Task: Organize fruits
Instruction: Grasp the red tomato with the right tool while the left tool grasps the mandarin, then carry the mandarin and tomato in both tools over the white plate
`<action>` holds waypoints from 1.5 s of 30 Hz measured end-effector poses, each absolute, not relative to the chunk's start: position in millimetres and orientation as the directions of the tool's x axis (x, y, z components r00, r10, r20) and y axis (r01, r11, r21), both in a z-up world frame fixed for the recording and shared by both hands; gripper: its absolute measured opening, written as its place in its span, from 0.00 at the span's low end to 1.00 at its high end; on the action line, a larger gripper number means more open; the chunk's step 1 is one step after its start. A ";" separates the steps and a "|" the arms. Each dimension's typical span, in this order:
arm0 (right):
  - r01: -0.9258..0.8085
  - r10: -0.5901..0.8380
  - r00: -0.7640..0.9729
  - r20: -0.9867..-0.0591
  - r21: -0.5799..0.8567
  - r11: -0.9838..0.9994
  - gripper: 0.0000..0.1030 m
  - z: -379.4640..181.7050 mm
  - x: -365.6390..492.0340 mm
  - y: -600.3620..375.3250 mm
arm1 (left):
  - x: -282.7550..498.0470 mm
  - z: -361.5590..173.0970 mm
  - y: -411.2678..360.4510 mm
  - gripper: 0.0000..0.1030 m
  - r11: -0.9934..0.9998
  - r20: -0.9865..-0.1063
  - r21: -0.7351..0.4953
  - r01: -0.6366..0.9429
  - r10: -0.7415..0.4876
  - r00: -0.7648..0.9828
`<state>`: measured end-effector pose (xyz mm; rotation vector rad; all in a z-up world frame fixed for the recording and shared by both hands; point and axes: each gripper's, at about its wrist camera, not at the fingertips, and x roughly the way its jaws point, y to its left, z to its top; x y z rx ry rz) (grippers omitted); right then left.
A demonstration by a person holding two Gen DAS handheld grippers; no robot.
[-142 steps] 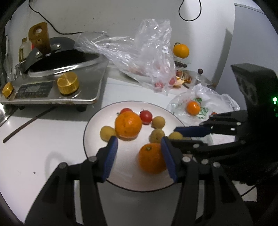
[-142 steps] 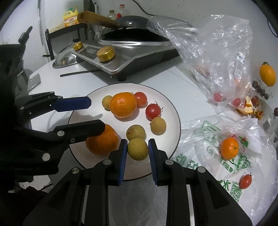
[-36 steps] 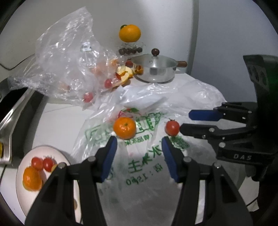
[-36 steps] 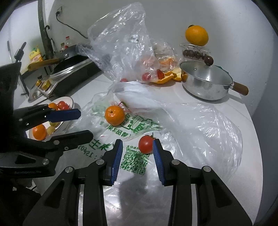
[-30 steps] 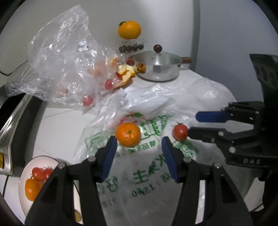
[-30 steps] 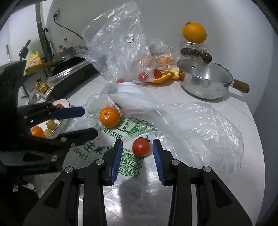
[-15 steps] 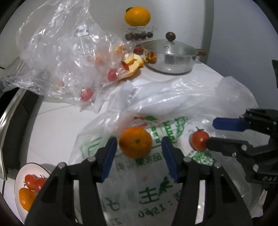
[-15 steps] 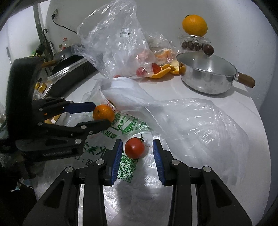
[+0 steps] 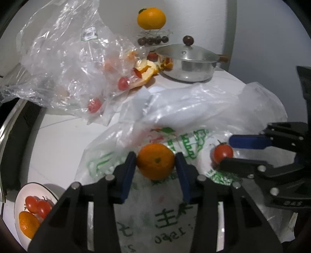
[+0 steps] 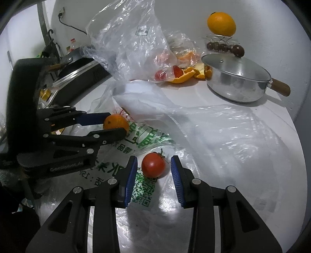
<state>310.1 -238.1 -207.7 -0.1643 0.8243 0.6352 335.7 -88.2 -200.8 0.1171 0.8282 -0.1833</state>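
Left wrist view: left gripper [image 9: 155, 164] fingers now bracket orange [image 9: 155, 163] mid-frame, not yet clamped. Right gripper [image 10: 154, 169] open around tomato [image 10: 153, 164], closer than half-second ago. Double pickup imminent.

Dim indoor light, fisheye-warped edges, soft blur

Counted across both views: 2 grippers, 3 oranges (1 [image 9: 155, 164] at center frame, 1 [image 9: 151, 18] at top, 1 [image 9: 28, 224] on the plate [image 9: 19, 196] lower left), 1 loose tomato [image 10: 153, 167], 2 tomatoes on that plate, 1 pot [image 9: 191, 66], 2 plastic bags.
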 end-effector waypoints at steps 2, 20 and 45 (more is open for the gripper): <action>-0.583 0.454 0.503 -0.736 0.099 0.807 0.37 -209.8 311.2 -234.7 | 330.4 -197.2 -89.3 0.41 0.974 -0.734 0.024 0.226 -0.136 0.665; -0.566 0.405 0.519 -0.753 0.053 0.823 0.29 -213.3 306.7 -227.3 | 291.4 -174.6 -85.9 0.41 0.965 -0.691 0.005 0.261 -0.185 0.698; -0.585 0.435 0.571 -0.696 0.027 0.810 0.29 -179.3 246.9 -215.7 | 228.6 -150.4 -79.4 0.41 0.959 -0.639 0.018 0.283 -0.207 0.741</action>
